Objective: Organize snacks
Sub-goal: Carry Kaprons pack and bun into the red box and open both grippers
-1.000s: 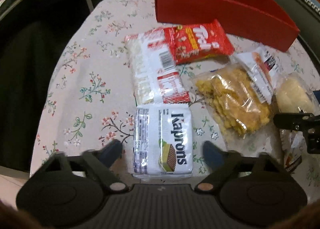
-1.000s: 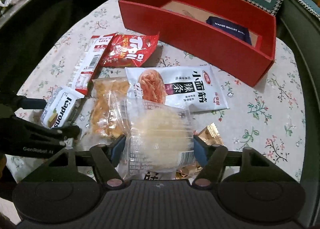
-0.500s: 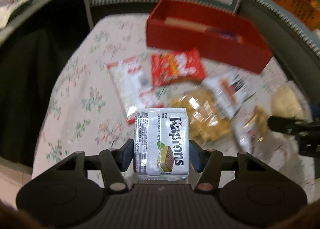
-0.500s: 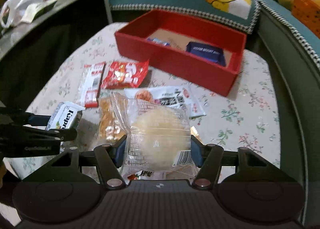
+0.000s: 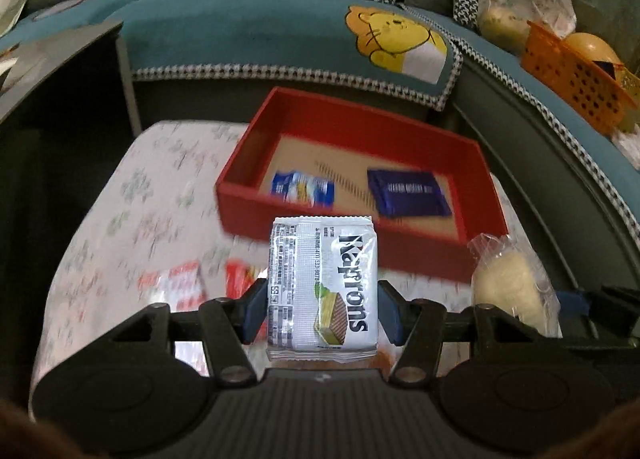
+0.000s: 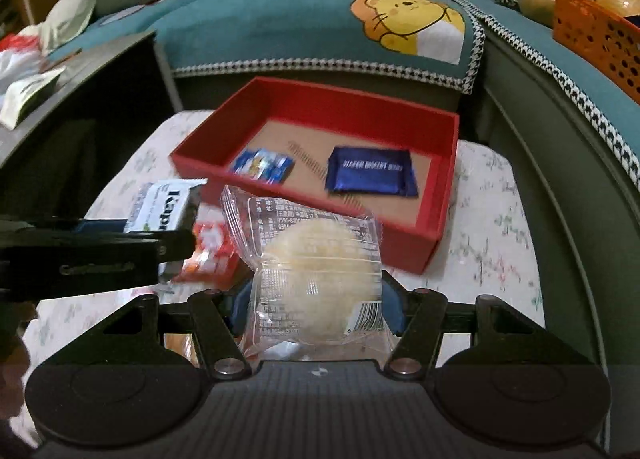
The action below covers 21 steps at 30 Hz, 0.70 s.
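With two blue packets already lying in the red rectangular box [image 5: 360,255] on the far table, your left gripper [image 5: 322,311] fingers pinch the white Kaprons wafer pack [image 5: 324,291] and your right gripper [image 6: 316,301] fingers pinch the clear-wrapped pale round cake [image 6: 316,275], both held up near the box, while red packets [image 6: 208,255] wait on the table.

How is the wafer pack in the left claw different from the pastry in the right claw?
The Kaprons wafer pack is opaque white, printed and boxy; the pastry packet is clear, showing a round pale bun. The wafer pack looks flat-sided, the pastry packet puffy. Both are gripped off the table, short of the red box.
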Each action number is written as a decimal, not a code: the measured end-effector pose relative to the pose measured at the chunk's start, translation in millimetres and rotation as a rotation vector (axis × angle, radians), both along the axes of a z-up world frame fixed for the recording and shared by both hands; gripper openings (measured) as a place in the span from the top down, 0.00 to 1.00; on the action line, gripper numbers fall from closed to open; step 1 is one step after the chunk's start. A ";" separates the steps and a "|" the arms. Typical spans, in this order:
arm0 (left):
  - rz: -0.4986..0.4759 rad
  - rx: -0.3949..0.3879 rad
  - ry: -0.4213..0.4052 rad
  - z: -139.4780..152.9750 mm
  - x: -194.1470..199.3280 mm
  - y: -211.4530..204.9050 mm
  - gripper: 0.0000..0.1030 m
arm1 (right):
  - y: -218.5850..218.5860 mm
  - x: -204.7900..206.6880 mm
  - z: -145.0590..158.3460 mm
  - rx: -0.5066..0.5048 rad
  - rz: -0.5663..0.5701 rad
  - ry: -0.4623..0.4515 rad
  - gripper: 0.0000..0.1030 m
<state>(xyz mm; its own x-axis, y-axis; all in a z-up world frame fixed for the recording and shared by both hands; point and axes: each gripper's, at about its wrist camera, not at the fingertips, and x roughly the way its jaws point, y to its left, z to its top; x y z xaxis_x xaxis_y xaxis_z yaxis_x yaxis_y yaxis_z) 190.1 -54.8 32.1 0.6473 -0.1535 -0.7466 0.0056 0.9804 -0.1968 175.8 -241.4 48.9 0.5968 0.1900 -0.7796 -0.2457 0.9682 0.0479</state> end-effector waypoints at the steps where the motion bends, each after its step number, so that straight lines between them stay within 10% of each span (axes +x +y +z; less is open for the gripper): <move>1: 0.004 0.002 -0.005 0.5 7.6 -1.7 0.38 | 0.0 6.9 0.1 -0.001 -0.006 -0.006 0.34; 21: 0.060 0.063 -0.006 -32.4 123.1 -6.0 0.38 | 0.6 116.2 -33.3 -0.027 -0.072 -0.025 0.34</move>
